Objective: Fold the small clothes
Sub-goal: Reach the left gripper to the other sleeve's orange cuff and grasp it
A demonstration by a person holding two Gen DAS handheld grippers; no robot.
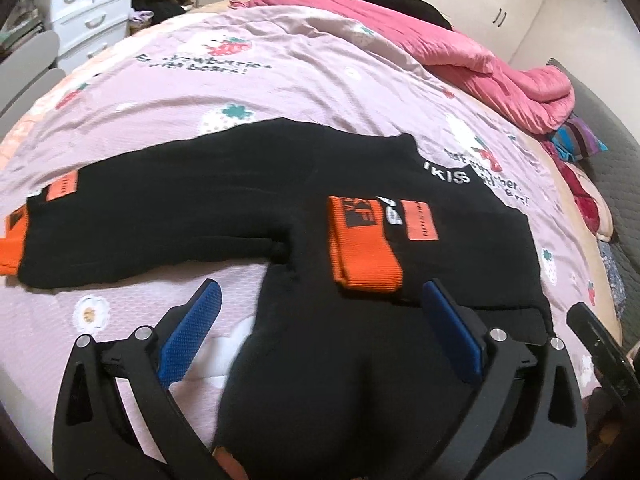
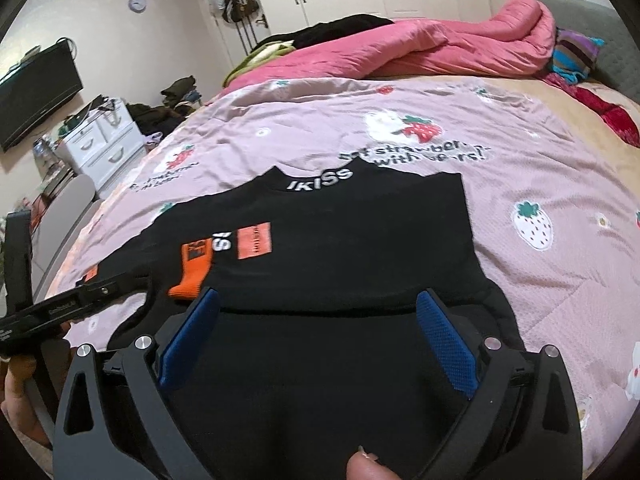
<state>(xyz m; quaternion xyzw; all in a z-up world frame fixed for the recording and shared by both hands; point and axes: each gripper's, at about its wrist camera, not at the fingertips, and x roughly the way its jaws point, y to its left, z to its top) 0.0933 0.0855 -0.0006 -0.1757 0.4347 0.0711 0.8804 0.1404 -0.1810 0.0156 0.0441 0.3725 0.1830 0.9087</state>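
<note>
A small black sweater [image 1: 360, 232] with orange cuffs lies flat on the pink strawberry bedsheet [image 1: 280, 92]. One sleeve is folded across the chest, its orange cuff [image 1: 362, 248] near the middle. The other sleeve [image 1: 120, 216] stretches out to the left. My left gripper [image 1: 322, 294] is open, hovering over the sweater's lower body. In the right wrist view the same sweater [image 2: 352, 248] fills the centre, collar reading "IKISS" at the far side. My right gripper [image 2: 318, 300] is open above the hem. The left gripper [image 2: 80, 296] shows at the left edge there.
A rolled pink quilt [image 2: 440, 48] and dark clothes lie along the bed's far side. Striped fabric [image 2: 576, 54] sits by the grey headboard. A white drawer unit [image 2: 104, 148] and a clothes pile stand beyond the bed's left edge. White wardrobes line the back wall.
</note>
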